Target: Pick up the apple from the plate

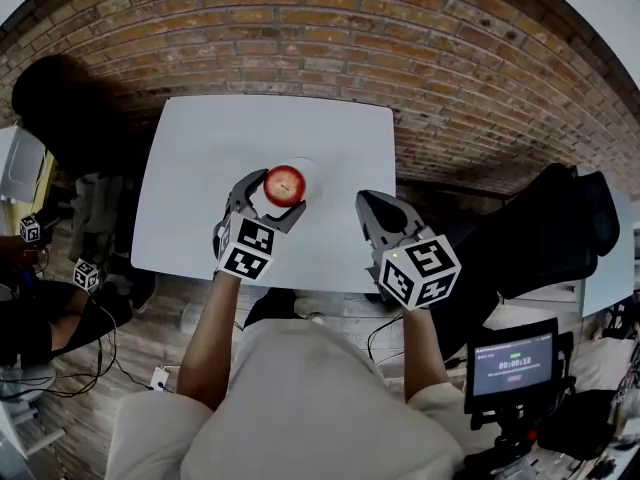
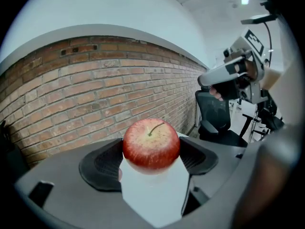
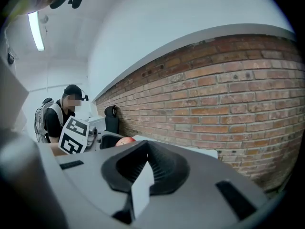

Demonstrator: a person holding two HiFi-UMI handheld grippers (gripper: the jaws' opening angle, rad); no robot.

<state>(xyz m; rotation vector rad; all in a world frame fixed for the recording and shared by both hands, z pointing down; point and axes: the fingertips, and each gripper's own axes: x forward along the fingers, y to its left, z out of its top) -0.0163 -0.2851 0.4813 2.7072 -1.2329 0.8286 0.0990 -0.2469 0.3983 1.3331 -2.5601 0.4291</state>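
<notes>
Left claw [image 2: 150, 157] closed on the apple [image 1: 284, 184], over the plate [image 1: 310, 169].

The left claw's jaws press against both sides of the apple at its widest part, stem up, likely so it cannot roll out on the lift. Whether the apple has left the plate cannot be told; it sits directly over it, near the middle of the white bench [image 1: 200, 188]. The right claw [image 3: 142, 173] has its jaws drawn almost together on nothing and hangs over the bench's near edge, well clear, probably because one claw is enough. Count: one apple, one plate, one bench, two claws.
</notes>
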